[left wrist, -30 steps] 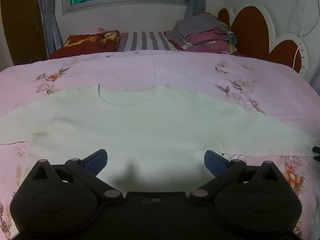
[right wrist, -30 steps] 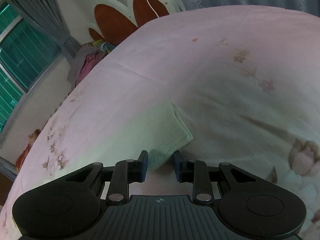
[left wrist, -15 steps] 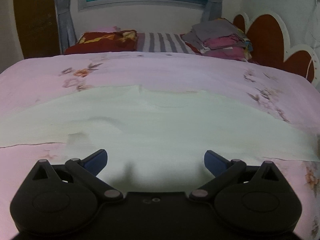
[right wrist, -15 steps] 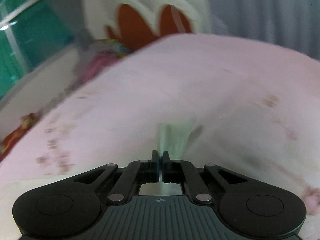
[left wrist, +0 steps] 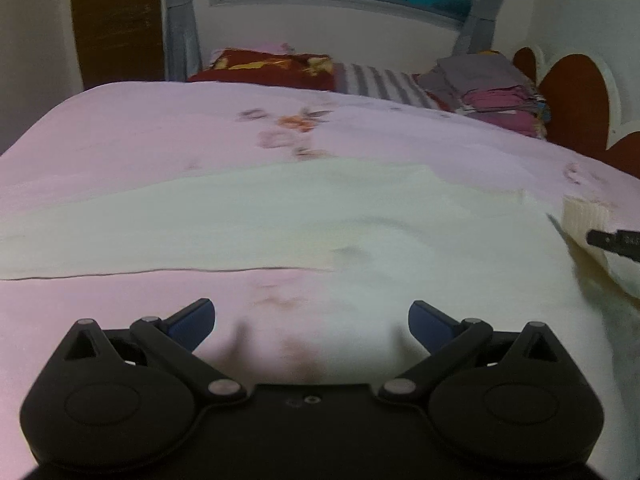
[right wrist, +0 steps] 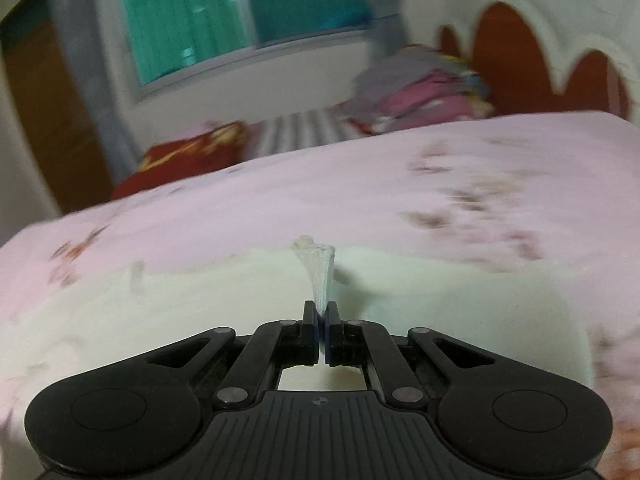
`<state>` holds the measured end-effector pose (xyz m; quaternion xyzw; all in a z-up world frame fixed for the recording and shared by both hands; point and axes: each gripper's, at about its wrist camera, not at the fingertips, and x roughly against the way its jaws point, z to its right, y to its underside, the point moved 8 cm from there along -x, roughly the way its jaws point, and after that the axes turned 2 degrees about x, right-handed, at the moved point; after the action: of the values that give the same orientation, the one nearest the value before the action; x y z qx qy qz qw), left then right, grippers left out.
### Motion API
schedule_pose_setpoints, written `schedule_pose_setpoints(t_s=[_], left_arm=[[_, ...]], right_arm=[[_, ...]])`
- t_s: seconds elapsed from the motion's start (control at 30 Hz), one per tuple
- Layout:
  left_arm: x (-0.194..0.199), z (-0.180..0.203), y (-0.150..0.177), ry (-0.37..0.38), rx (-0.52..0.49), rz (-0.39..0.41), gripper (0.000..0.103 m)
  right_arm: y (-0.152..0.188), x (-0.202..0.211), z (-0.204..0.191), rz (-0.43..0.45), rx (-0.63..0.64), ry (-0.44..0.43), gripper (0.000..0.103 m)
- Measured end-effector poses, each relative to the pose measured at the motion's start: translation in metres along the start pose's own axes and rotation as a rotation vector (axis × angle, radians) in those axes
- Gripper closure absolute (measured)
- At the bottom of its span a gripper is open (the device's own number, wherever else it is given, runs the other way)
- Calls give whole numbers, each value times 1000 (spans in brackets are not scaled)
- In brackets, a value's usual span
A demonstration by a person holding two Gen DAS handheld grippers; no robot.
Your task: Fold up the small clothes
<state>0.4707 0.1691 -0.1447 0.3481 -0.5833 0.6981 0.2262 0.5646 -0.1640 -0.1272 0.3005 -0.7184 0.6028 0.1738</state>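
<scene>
A white knit sweater (left wrist: pixel 280 224) lies spread flat on the pink floral bedspread (left wrist: pixel 160 136). My left gripper (left wrist: pixel 312 322) is open and empty, low over the bedspread just below the sweater's left sleeve and hem. My right gripper (right wrist: pixel 321 312) is shut on the ribbed cuff of the sweater's right sleeve (right wrist: pixel 320 272) and holds it up over the sweater's body (right wrist: pixel 200 300). In the left wrist view the lifted cuff (left wrist: pixel 584 216) and the right gripper's tip (left wrist: pixel 612 240) show at the right edge.
A stack of folded clothes (left wrist: pixel 492 92) sits at the far right of the bed by the red and white headboard (left wrist: pixel 572 96). A red pillow (left wrist: pixel 272 66) and a striped pillow (left wrist: pixel 380 84) lie under the window. A brown door (left wrist: pixel 116 20) stands at the left.
My right gripper closed on the right sleeve cuff and carried it up and inward over the sweater. My left gripper shifted left along the hem, staying open.
</scene>
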Motion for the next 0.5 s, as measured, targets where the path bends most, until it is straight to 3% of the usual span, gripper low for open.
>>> schedule_pose_setpoints(t_s=[0.27,0.4,0.43,0.5], left_arm=[[14,-42,-7,62,64,75,10],[10,-48,-11,69,76,67,8],[9,-49,-12,74,74,66,6],[7,-45,-15,88,67,68,5]], right_arm=[[38,-48,-140,-58,181,-145,102],[59,-74,-167,-108,228,-169,101],[59,-82,-170,-103,246,-151,96],[64,-77,-177,-69,285,-159,55]])
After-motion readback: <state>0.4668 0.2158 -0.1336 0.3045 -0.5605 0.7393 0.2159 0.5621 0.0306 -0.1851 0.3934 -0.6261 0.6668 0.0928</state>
